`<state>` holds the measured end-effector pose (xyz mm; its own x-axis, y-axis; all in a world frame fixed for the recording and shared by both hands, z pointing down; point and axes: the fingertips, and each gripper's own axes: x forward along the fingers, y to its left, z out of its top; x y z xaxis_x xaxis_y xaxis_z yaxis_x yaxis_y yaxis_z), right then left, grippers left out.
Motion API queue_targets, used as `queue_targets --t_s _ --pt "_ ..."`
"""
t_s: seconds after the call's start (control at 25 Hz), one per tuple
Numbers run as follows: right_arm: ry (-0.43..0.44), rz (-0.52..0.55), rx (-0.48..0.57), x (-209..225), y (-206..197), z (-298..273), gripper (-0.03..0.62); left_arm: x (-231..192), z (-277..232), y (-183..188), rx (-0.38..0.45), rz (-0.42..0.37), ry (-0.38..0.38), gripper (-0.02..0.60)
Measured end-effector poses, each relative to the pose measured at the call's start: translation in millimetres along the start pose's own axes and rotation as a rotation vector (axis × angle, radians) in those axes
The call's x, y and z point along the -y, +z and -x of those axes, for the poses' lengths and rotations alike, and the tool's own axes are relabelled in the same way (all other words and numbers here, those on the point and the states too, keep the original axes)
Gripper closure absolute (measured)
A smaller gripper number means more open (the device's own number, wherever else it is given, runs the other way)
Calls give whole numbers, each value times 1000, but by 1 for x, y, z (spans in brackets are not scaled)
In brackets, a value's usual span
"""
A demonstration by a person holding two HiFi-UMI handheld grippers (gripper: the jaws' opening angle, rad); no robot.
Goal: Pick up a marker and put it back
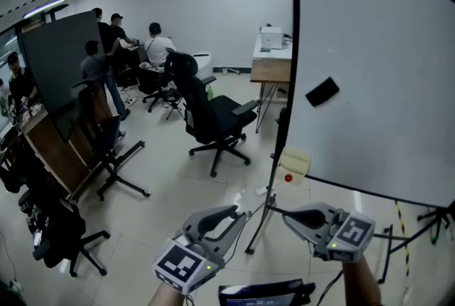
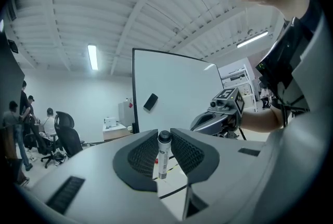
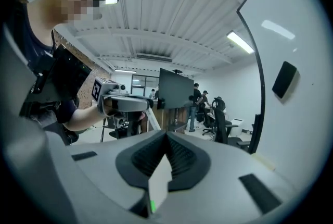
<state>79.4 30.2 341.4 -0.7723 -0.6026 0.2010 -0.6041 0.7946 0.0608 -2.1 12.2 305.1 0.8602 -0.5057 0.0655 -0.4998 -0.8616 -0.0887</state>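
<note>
A white marker (image 2: pixel 163 158) with a black cap stands between the ribbed pads of my left gripper (image 2: pixel 165 135), which is shut on it. In the head view the left gripper (image 1: pixel 240 213) is held low in the middle, pointing toward the whiteboard stand; the marker itself is hidden there. My right gripper (image 1: pixel 288 215) sits just to its right, also low. In the right gripper view its jaws (image 3: pixel 166 137) meet with nothing between them. The whiteboard (image 1: pixel 377 77) stands to the right, with a black eraser (image 1: pixel 323 92) stuck on it.
A cream holder (image 1: pixel 294 161) with a red dot under it hangs at the whiteboard's lower left corner. The board's tripod legs (image 1: pixel 264 208) spread over the floor ahead. Black office chairs (image 1: pixel 213 116), a dark board (image 1: pixel 60 62), a desk (image 1: pixel 271 62) and several people stand beyond.
</note>
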Motion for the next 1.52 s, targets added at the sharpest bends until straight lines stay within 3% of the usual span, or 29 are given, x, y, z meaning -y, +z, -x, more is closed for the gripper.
queue_targets --t_s 0.36,0.92,1.2,1.52 --pt "-26 -25 -7 31 -5 -16 580 -28 -31 -2 0 7 -39 511" --pt "-53 -81 -2 165 -37 -13 580 -67 -162 -14 -38 6 -54 511" --pt "-12 -112 29 225 -50 0 580 -78 -226 -17 -66 -6 -8 511" --pt "17 -122 17 251 -53 -5 580 -91 -263 -13 -61 36 9 511"
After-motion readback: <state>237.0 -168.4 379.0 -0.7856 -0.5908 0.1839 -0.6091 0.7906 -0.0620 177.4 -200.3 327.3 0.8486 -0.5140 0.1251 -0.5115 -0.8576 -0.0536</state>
